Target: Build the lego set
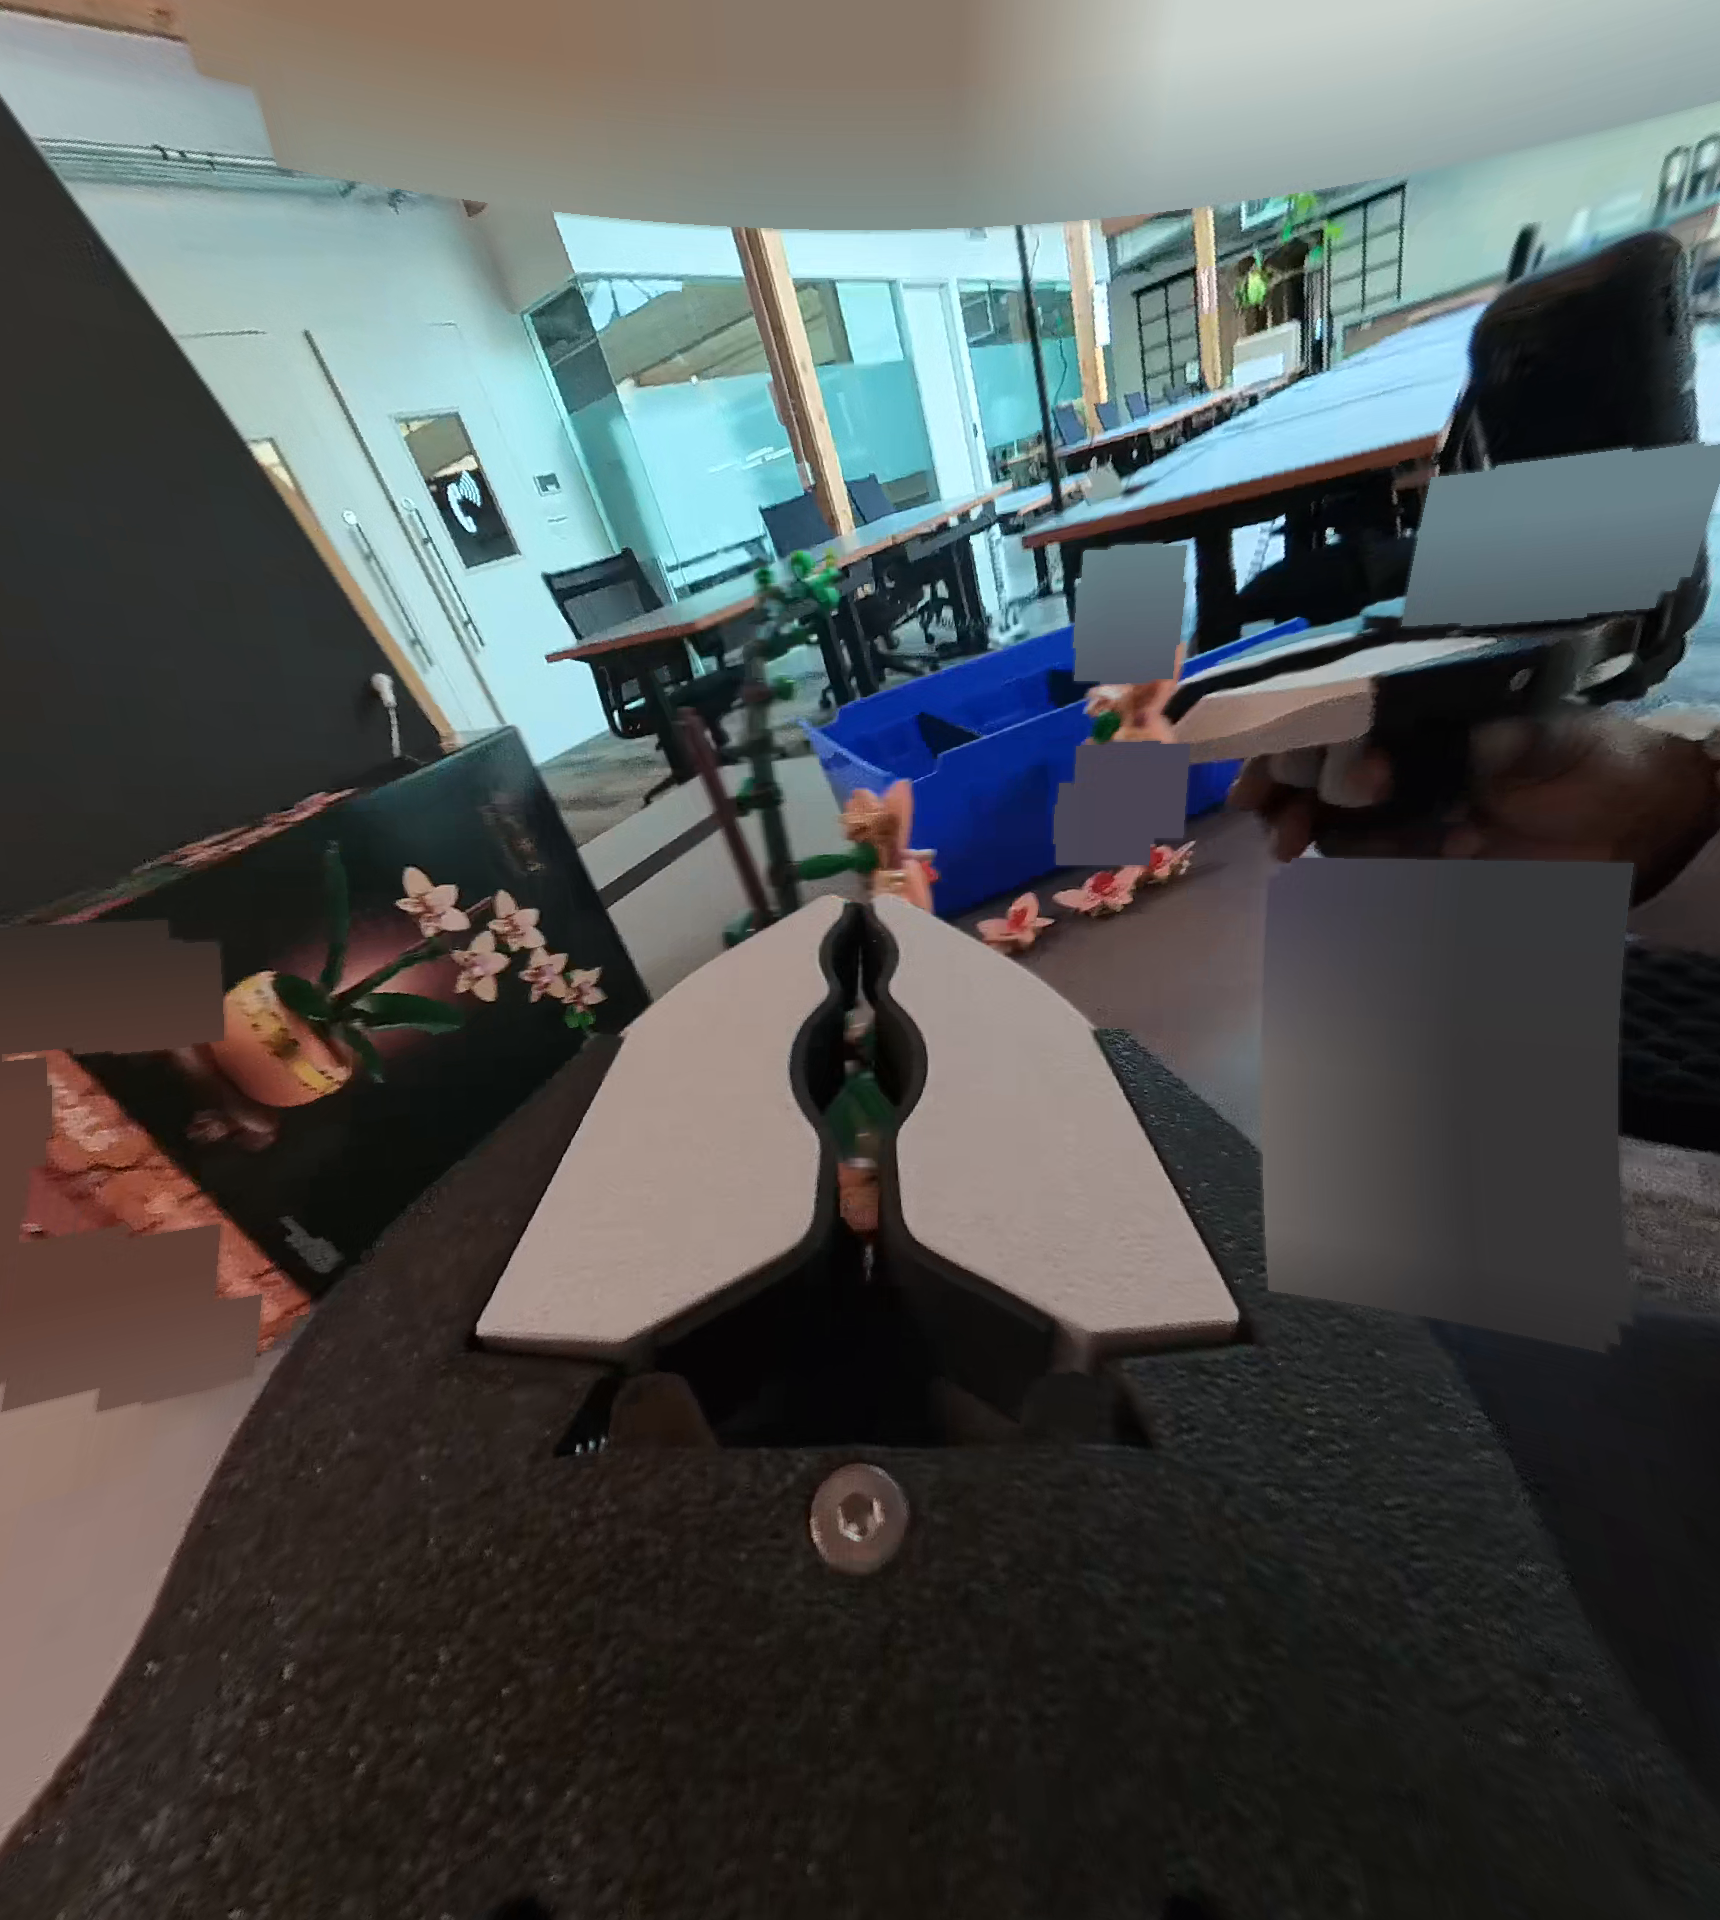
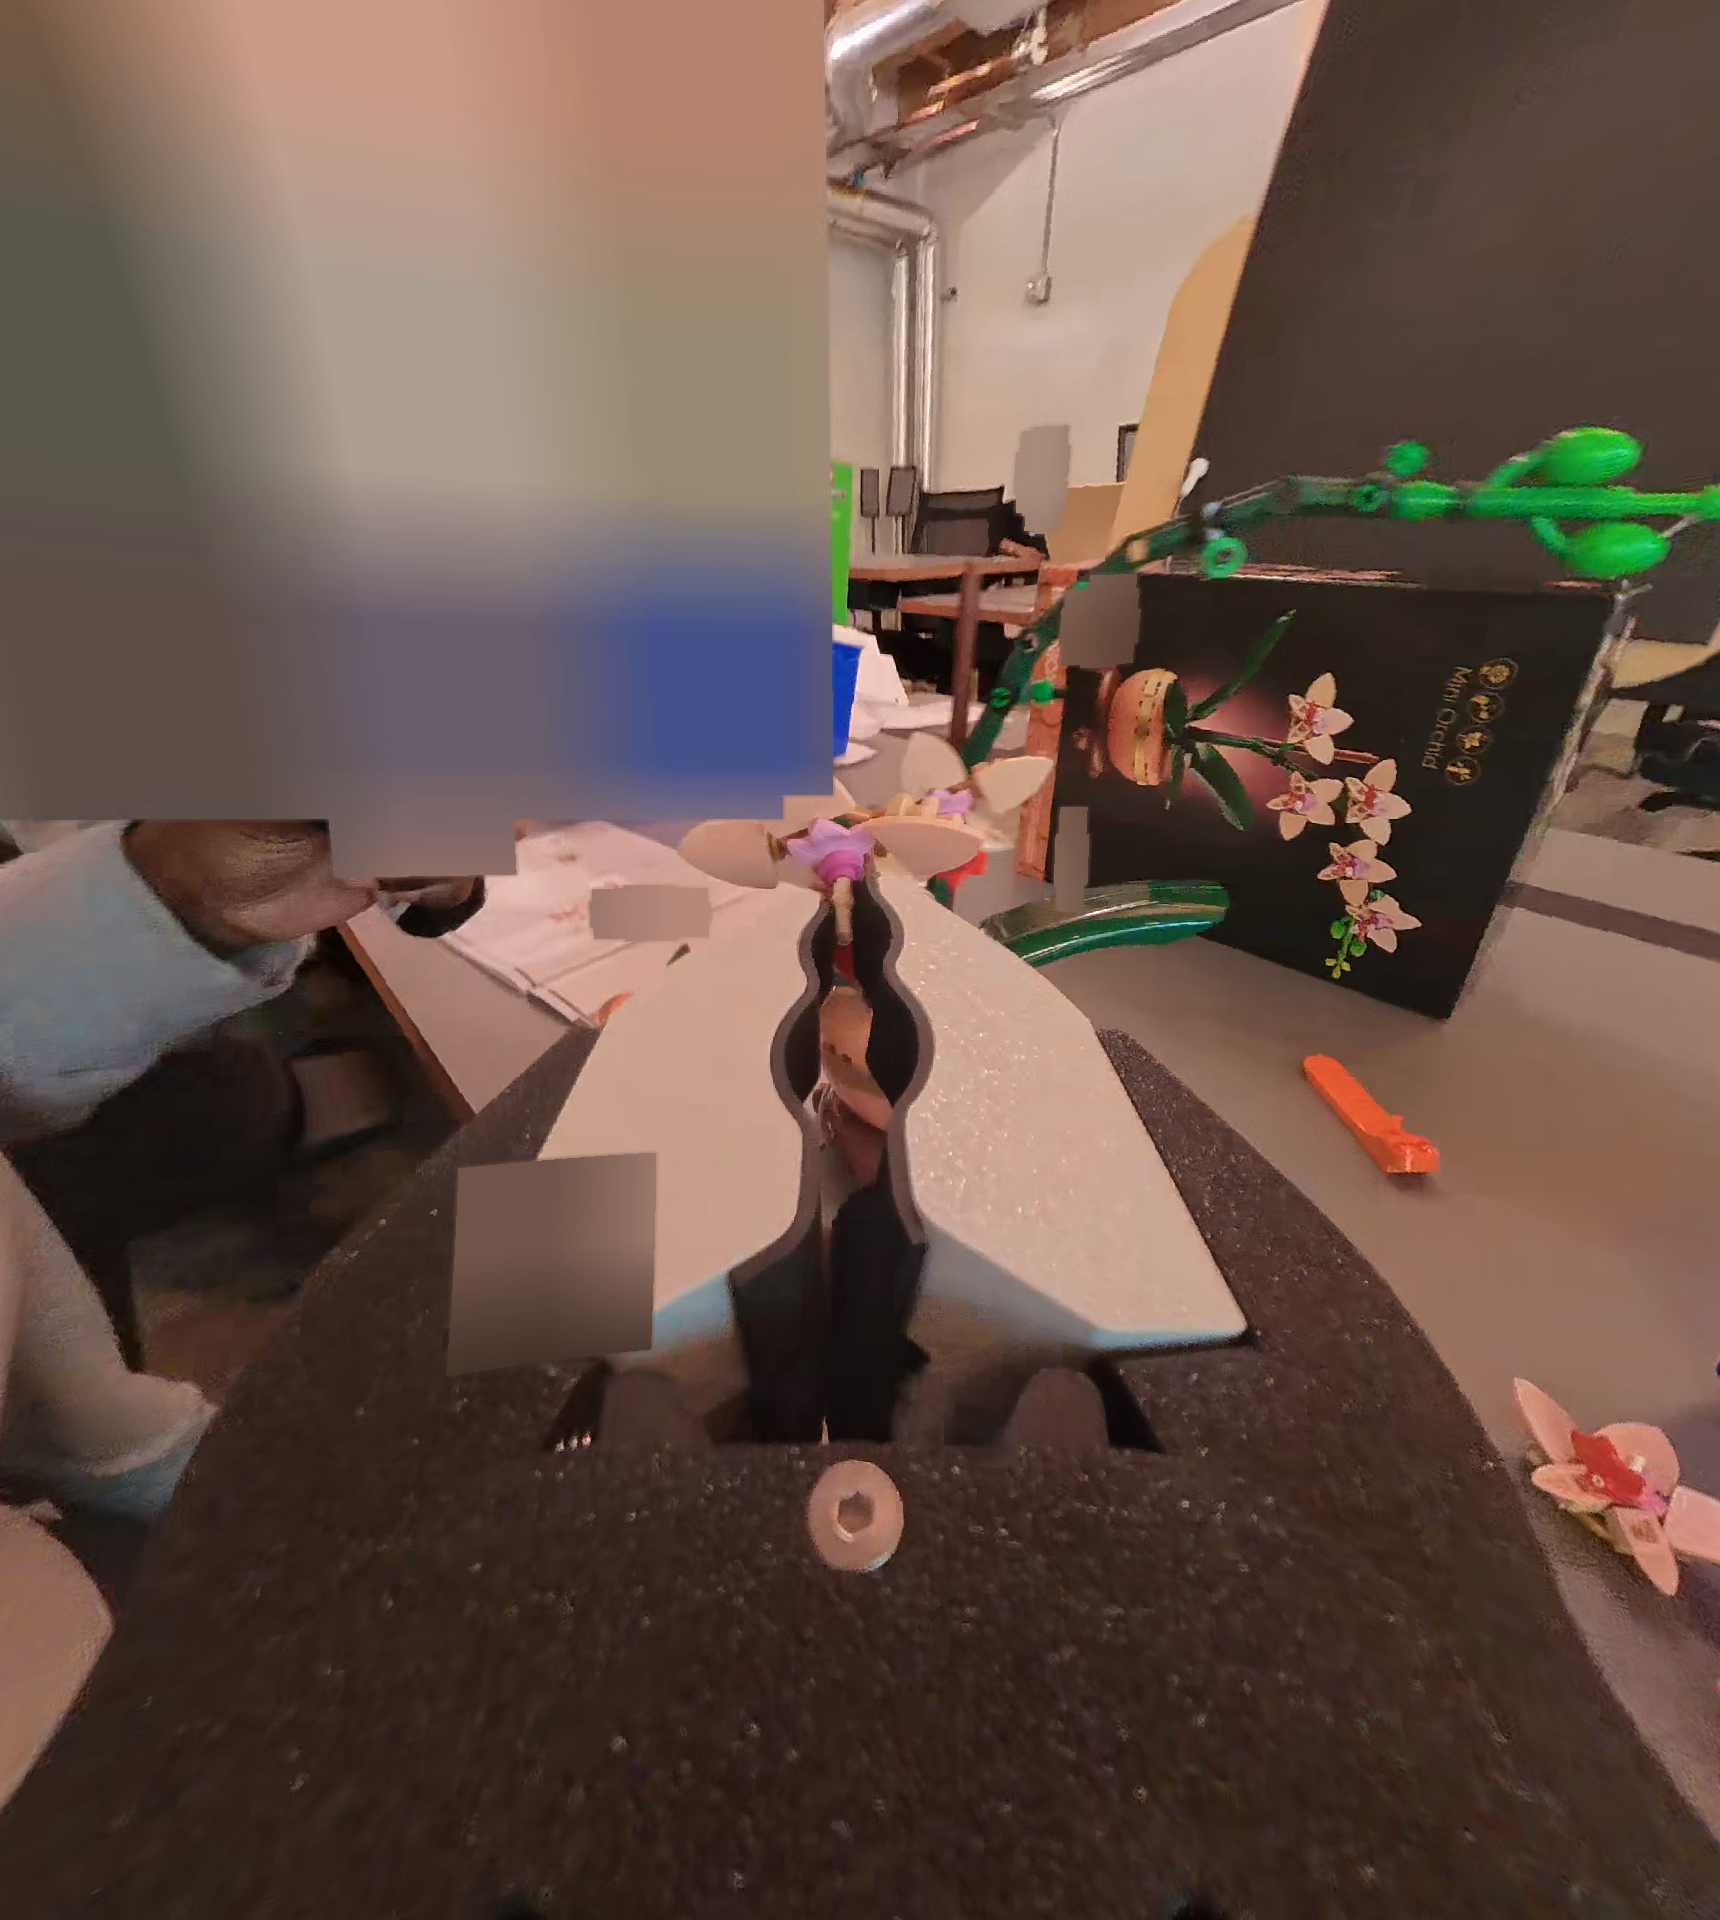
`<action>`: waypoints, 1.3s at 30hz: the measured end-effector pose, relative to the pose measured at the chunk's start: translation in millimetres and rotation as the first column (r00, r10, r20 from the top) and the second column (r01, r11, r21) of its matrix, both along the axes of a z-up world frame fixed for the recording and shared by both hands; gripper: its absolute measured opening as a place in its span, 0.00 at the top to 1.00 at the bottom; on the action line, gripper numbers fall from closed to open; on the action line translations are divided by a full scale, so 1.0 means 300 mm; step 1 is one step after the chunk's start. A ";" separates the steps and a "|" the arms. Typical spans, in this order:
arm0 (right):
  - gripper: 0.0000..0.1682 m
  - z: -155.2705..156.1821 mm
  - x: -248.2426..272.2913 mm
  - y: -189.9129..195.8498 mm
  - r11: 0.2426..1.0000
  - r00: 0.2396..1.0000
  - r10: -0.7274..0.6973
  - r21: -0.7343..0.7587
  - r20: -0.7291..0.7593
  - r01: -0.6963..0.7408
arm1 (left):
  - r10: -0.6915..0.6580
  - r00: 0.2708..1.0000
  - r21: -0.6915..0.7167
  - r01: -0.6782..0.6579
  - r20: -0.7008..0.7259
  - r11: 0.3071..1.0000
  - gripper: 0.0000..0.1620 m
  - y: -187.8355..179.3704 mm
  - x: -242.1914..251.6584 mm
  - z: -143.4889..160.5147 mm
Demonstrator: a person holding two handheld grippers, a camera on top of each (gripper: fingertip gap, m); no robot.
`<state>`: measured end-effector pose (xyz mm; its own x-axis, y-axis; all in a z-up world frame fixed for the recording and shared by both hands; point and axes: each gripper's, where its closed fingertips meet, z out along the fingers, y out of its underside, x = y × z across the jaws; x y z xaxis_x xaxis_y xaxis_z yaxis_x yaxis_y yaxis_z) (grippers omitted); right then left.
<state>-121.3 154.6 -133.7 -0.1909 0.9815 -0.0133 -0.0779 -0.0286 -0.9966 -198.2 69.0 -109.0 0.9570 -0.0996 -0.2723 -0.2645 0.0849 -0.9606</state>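
Fingers of the left gripper (image 1: pixel 861 914) are pressed together on a green lego stem (image 1: pixel 771 769) that rises just beyond their tips, a pink flower (image 1: pixel 882 821) mounted on a side branch right at the tips; green and tan parts of the plant show in the gap between the fingers lower down. In the right wrist view the stem arches up and to the right of the fingers, ending in bright green buds (image 2: pixel 1588 499).

The right gripper (image 2: pixel 851 904) has its fingers clamped on a loose cream-petalled flower with a purple centre (image 2: pixel 840 847), which sits at the very tips. In the left wrist view that gripper comes in from the right, above and beyond the left fingers, flower end pointing toward the stem.

Three more pink flowers (image 1: pixel 1095 894) lie on the grey worktop (image 1: pixel 1147 987) just right of the left fingertips, before a blue bin (image 1: pixel 981 769). An orange brick separator (image 2: pixel 1370 1117) lies on the worktop right of the right fingers.

The black set box (image 1: pixel 368 997) stands left of the left fingers, showing a picture of a potted orchid. It bears printed writing and small emblems on one side.
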 end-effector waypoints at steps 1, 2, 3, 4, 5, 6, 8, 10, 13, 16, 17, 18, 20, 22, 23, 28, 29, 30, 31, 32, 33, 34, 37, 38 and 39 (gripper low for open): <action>0.98 0.010 0.007 0.017 0.999 1.000 0.006 -0.034 -0.013 -0.007 | 0.004 1.000 -0.019 -0.004 -0.015 1.000 1.00 -0.001 -0.033 0.018; 0.98 0.016 0.011 0.032 0.998 1.000 0.013 -0.064 -0.020 -0.014 | 0.008 0.999 -0.034 -0.009 -0.037 0.999 1.00 0.002 -0.064 0.040; 0.98 0.019 0.011 0.043 0.996 1.000 0.022 -0.084 -0.021 -0.024 | 0.010 0.998 -0.043 -0.012 -0.061 0.999 1.00 0.011 -0.092 0.065; 0.98 0.021 0.011 0.050 0.995 0.999 0.034 -0.092 -0.026 -0.036 | 0.003 0.997 -0.055 -0.008 -0.083 0.998 1.00 0.024 -0.113 0.092; 0.98 0.023 0.008 0.059 0.995 0.999 0.040 -0.094 -0.034 -0.043 | -0.023 0.994 -0.079 0.015 -0.103 0.997 1.00 0.042 -0.125 0.117; 0.98 0.024 0.003 0.068 0.994 0.998 0.047 -0.094 -0.043 -0.051 | -0.064 0.991 -0.122 0.050 -0.117 0.991 0.98 0.066 -0.128 0.135; 0.98 0.022 -0.017 0.075 0.989 0.994 0.101 -0.108 -0.039 -0.105 | -0.175 0.977 -0.228 0.145 -0.119 0.963 0.93 0.122 -0.120 0.163; 0.98 0.030 -0.045 0.090 0.978 0.987 0.156 -0.136 -0.039 -0.160 | -0.270 0.955 -0.319 0.221 -0.120 0.922 0.90 0.184 -0.102 0.187; 0.98 0.053 -0.089 0.107 0.957 0.975 0.221 -0.189 -0.026 -0.221 | -0.418 0.896 -0.503 0.293 -0.153 0.813 0.85 0.265 -0.073 0.160; 0.98 0.076 -0.130 0.112 0.957 0.974 0.224 -0.193 0.007 -0.219 | -0.538 0.838 -0.620 0.373 -0.095 0.690 0.84 0.332 -0.049 0.125; 0.98 0.081 -0.140 0.112 0.959 0.975 0.223 -0.186 0.020 -0.216 | -0.568 0.821 -0.654 0.401 -0.053 0.641 0.85 0.347 -0.042 0.113; 0.98 0.084 -0.147 0.114 0.961 0.975 0.221 -0.181 0.035 -0.211 | -0.589 0.808 -0.680 0.425 -0.011 0.597 0.86 0.362 -0.040 0.103; 0.98 0.089 -0.153 0.123 0.967 0.975 0.211 -0.158 0.068 -0.199 | -0.621 0.780 -0.705 0.479 0.070 0.523 0.87 0.386 -0.040 0.090; 0.98 0.095 -0.157 0.142 0.982 0.980 0.173 -0.099 0.101 -0.163 | -0.639 0.756 -0.720 0.522 0.143 0.457 0.88 0.405 -0.048 0.076; 0.98 0.100 -0.160 0.151 0.988 0.982 0.150 -0.061 0.113 -0.144 | -0.647 0.742 -0.726 0.543 0.178 0.423 0.88 0.411 -0.052 0.067; 0.98 0.118 -0.187 0.170 0.996 0.988 0.062 0.054 0.138 -0.070 | -0.665 0.646 -0.690 0.674 0.376 0.265 0.85 0.413 -0.045 0.052; 0.98 0.114 -0.193 0.168 0.995 0.988 0.054 0.077 0.147 -0.066 | -0.663 0.629 -0.683 0.691 0.406 0.237 0.86 0.411 -0.043 0.048; 0.98 0.109 -0.200 0.167 0.993 0.987 0.046 0.101 0.156 -0.063 | -0.666 0.610 -0.677 0.705 0.429 0.210 0.87 0.405 -0.040 0.044; 0.98 0.105 -0.204 0.166 0.990 0.985 0.041 0.126 0.166 -0.063 | -0.667 0.596 -0.672 0.716 0.447 0.189 0.88 0.401 -0.037 0.040; 0.98 0.104 -0.207 0.167 0.987 0.985 0.035 0.150 0.170 -0.061 | -0.666 0.584 -0.666 0.726 0.464 0.173 0.88 0.400 -0.033 0.037; 0.98 0.107 -0.209 0.170 0.983 0.985 0.022 0.174 0.173 -0.053 | -0.665 0.570 -0.659 0.736 0.482 0.153 0.90 0.396 -0.027 0.034; 0.98 0.109 -0.210 0.171 0.978 0.984 0.013 0.204 0.178 -0.050 | -0.661 0.565 -0.659 0.739 0.494 0.139 0.90 0.396 -0.024 0.030; 0.98 0.111 -0.212 0.172 0.946 0.980 -0.025 0.321 0.199 -0.041 | -0.665 0.550 -0.659 0.744 0.505 0.115 0.94 0.396 -0.018 0.019; 0.98 0.112 -0.213 0.171 0.934 0.978 -0.034 0.355 0.206 -0.042 | -0.666 0.546 -0.656 0.747 0.508 0.112 0.94 0.397 -0.017 0.018; 0.98 0.115 -0.213 0.168 0.923 0.977 -0.035 0.382 0.209 -0.049 | -0.671 0.542 -0.653 0.749 0.507 0.111 0.94 0.397 -0.016 0.018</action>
